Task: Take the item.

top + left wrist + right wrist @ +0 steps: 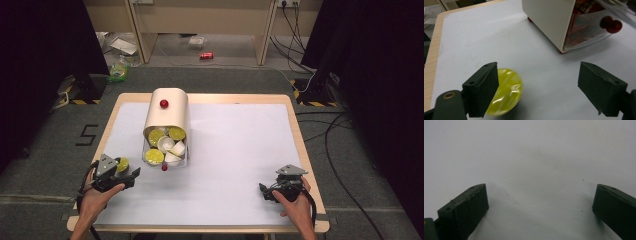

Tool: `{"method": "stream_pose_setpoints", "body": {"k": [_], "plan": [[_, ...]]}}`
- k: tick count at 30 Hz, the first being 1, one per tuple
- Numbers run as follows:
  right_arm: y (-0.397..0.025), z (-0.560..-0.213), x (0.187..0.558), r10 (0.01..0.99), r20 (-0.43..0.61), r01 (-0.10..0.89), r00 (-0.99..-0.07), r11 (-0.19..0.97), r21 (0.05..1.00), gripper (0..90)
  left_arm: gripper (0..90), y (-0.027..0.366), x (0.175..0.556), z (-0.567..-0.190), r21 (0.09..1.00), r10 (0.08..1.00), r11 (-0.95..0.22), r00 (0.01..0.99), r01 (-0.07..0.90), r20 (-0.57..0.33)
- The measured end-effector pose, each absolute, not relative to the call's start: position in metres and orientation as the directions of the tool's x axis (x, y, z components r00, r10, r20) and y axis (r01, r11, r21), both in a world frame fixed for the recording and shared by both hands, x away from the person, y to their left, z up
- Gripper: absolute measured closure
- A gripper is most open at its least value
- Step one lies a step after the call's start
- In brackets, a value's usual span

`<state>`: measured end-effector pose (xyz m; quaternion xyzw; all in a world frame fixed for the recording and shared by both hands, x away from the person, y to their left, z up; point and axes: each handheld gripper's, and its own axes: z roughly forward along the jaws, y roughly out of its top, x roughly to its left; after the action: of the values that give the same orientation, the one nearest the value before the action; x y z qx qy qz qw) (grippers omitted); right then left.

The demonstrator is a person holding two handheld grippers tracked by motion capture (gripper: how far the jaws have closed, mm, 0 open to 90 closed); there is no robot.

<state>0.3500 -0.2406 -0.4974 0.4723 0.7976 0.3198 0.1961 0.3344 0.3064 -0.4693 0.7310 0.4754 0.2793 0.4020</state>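
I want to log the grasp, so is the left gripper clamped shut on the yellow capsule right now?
No, the left gripper has its jaws wide apart, and the yellow capsule lies on the table beside one jaw.

The yellow cup (507, 93) is blurred, partly hidden behind the left gripper (541, 87).

One desk (240, 150) and one cream bin (169, 112) lying on its side, as I count from the high view. Yellow-green capsules: three at the bin's mouth (156, 136) and one loose on the desk (507, 91), four in all. White cups in the mouth (166, 144): I make out about three, though the pile blurs there. Red knobs: two (163, 103). Hand-held grippers: two, a left hand-held gripper (120, 176) and a right hand-held gripper (272, 190), two black jaws each.
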Motion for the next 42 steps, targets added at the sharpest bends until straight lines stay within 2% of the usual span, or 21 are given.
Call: {"method": "stream_pose_setpoints", "body": {"k": [34, 42], "plan": [[-0.241, -0.497, 0.35, 0.879, -0.009, 0.628, -0.477, 0.348, 0.696, 0.6, 15.9, 0.292, 0.303, -0.449, 0.856, 0.914, -0.21, 0.407, 0.473, -0.001], [-0.241, -0.497, 0.35, 0.879, -0.01, 0.628, -0.477, 0.349, 0.695, 0.7, 15.9, 0.284, 0.294, -0.444, 0.853, 0.912, -0.229, 0.41, 0.469, 0.02]]}}
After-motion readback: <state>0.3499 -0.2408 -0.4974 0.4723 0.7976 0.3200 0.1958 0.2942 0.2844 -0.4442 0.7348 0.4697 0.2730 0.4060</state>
